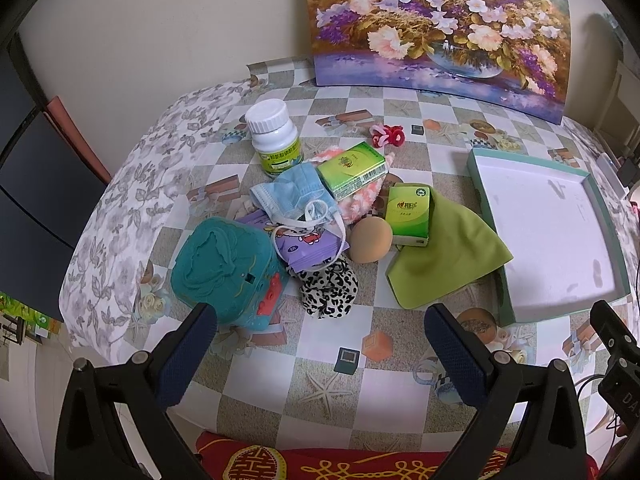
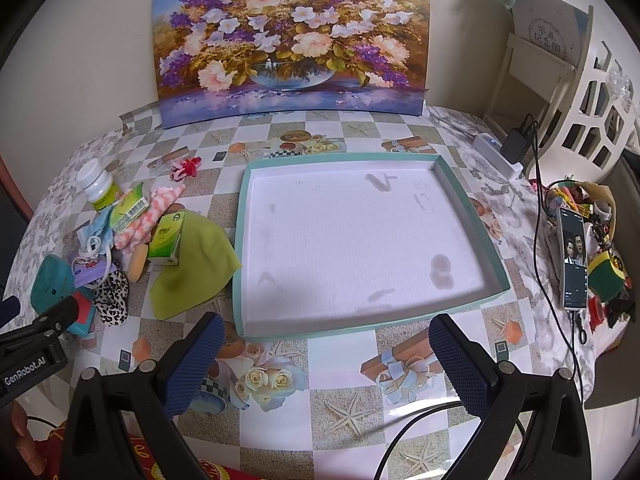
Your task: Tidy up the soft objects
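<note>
Nearest you, the left gripper [image 1: 320,320] and the right gripper [image 2: 326,340] both hover with jaws spread wide and nothing between them, so by the look of it nothing has been sorted yet. The shallow teal-rimmed cardboard tray [image 2: 468,216] with its white floor holds nothing at all. All the soft things are heaped on the checked table [image 1: 320,396] just left of it: the lime-green cloth [image 1: 452,256] touching the tray's edge, the blue pleated face mask [image 1: 294,196], the beige egg-shaped sponge [image 1: 370,242], the black-and-white spotted fabric piece [image 1: 328,290] and the pink-and-white fluffy cloth [image 2: 154,216].
</note>
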Available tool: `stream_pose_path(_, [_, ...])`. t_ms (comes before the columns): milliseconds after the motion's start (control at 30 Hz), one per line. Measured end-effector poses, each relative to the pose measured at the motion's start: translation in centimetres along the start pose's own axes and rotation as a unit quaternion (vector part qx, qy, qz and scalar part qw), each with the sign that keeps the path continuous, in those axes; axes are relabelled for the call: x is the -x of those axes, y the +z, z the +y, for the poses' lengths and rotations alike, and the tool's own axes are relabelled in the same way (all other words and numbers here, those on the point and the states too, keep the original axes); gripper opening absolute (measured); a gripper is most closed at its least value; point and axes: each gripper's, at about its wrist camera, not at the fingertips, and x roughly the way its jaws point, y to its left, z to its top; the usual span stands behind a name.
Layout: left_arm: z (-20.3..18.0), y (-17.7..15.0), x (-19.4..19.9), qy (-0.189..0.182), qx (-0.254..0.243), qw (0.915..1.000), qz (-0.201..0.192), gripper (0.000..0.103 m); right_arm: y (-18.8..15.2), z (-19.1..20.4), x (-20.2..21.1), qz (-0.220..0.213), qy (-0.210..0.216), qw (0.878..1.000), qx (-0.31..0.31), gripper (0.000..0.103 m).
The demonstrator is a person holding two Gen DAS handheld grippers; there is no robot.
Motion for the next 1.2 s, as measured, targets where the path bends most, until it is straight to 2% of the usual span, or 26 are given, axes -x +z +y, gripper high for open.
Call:
stream_pose_path(867, [0.2,-0.1,-0.1,-0.005,0.007,1.0000,0.002,0.103,-0.2,-0.2,-0.4,0.010,0.008,1.000,-0.006,0.103])
stream_pose_path(1033, [0.6,0.6,0.4,-0.051,0.002,0.9987,0.003,0.103,0.0,-0.2,-0.1,0.003,0.050,0.999,-0.002,0.103])
stream_pose_path(1100, [1.2,1.7,0.8,-0.063,0.002,0.9980,-0.005,0.103,0.5,0.2,0.3,-0.005,0.064,0.998,0.012,0.103])
stream_pose_path(1200, [2.4,3.7,1.3,-0.075,0.010,0.9970,-0.012,0.103,1.9,0.8,0.4,0.009,0.093,0.995,0.020,0.103])
